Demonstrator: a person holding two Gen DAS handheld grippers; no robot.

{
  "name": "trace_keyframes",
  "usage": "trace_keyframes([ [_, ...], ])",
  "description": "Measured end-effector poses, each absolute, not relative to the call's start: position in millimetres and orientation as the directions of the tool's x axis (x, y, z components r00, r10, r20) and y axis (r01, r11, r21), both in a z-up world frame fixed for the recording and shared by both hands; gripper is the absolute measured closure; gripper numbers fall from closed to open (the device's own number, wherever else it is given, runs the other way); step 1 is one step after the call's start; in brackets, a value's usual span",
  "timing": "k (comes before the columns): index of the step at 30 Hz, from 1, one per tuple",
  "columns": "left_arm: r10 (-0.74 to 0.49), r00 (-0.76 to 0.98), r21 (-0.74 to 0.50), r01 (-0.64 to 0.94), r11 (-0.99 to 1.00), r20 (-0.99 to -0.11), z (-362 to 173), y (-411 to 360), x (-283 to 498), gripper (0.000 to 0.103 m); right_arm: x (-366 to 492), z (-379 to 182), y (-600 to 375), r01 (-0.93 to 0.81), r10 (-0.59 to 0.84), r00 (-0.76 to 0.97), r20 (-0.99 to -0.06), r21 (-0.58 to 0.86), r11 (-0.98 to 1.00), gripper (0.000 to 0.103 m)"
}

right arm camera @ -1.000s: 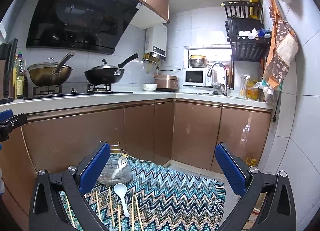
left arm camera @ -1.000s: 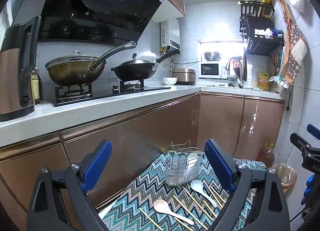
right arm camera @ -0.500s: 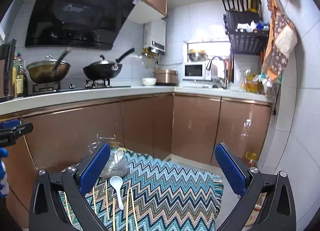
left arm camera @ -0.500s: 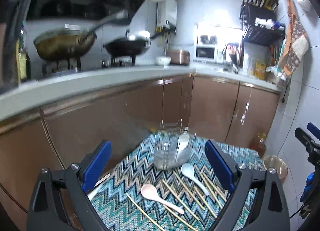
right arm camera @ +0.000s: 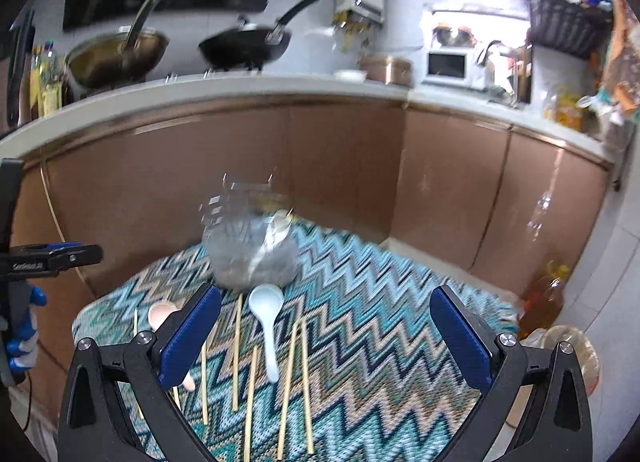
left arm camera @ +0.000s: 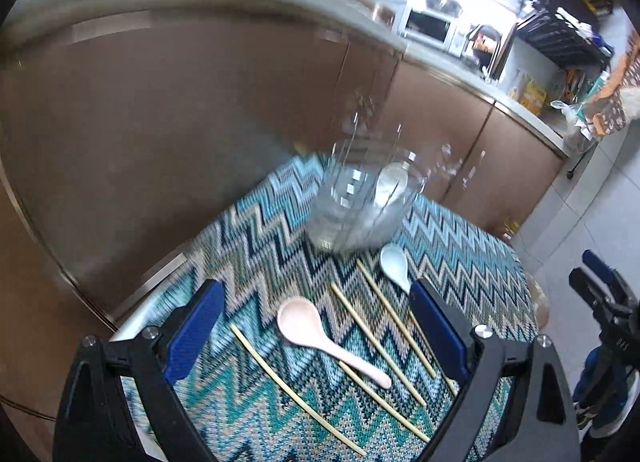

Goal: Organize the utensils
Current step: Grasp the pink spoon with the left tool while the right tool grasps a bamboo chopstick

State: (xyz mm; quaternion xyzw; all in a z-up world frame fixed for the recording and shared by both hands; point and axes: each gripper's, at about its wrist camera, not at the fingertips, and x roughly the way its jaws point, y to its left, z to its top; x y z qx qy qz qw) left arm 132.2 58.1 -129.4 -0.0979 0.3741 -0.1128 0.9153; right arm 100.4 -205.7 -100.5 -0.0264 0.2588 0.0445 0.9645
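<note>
From my left wrist view, my left hand-held gripper [left arm camera: 316,338] has its blue pads wide apart and holds nothing. It hangs above the pale pink plastic spoon [left arm camera: 310,332], which lies flat on the blue zigzag woven cloth [left arm camera: 256,246] covering the desk. I judge I aim at this spoon, because it sits between my pads. Thin bamboo chopsticks [left arm camera: 378,336] lie loose beside it, and one seems to pass under its handle, so it may shift when I grasp. Behind stands the clear plastic utensil holder [left arm camera: 356,202] with one white spoon already inside; the picture is blurred there.

From my right wrist view, my right hand-held gripper [right arm camera: 326,340] is also spread apart and empty. The light blue plastic spoon [right arm camera: 267,320] lies between its pads, just in front of the holder, with chopsticks on both sides. The brown cabinet doors [right arm camera: 344,166] stand close behind the desk.
</note>
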Motion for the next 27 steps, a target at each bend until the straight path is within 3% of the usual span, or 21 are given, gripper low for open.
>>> trace_keyframes([
  [7,-0.401,0.542,-0.422,0.092,0.902,-0.738,-187,65,178,0.011,127,-131,-210,-0.125,0.101,0.792,-0.603,0.002,0.992,0.010],
  [15,-0.440,0.468,-0.488,0.020,0.872,-0.767,-219,74,198,0.015,171,-166,-221,-0.176,0.152,0.673,-0.724,0.043,0.983,0.034],
  [22,-0.460,0.406,-0.501,0.006,0.865,-0.790,-235,73,207,0.039,197,-192,-217,-0.219,0.210,0.594,-0.777,0.096,0.971,0.050],
  [25,-0.478,0.382,-0.515,0.005,0.857,-0.791,-243,71,211,0.054,207,-199,-221,-0.223,0.230,0.565,-0.792,0.122,0.967,0.062],
  [27,-0.480,0.372,-0.515,0.007,0.857,-0.794,-247,69,214,0.061,215,-204,-230,-0.219,0.241,0.537,-0.808,0.142,0.965,0.076],
])
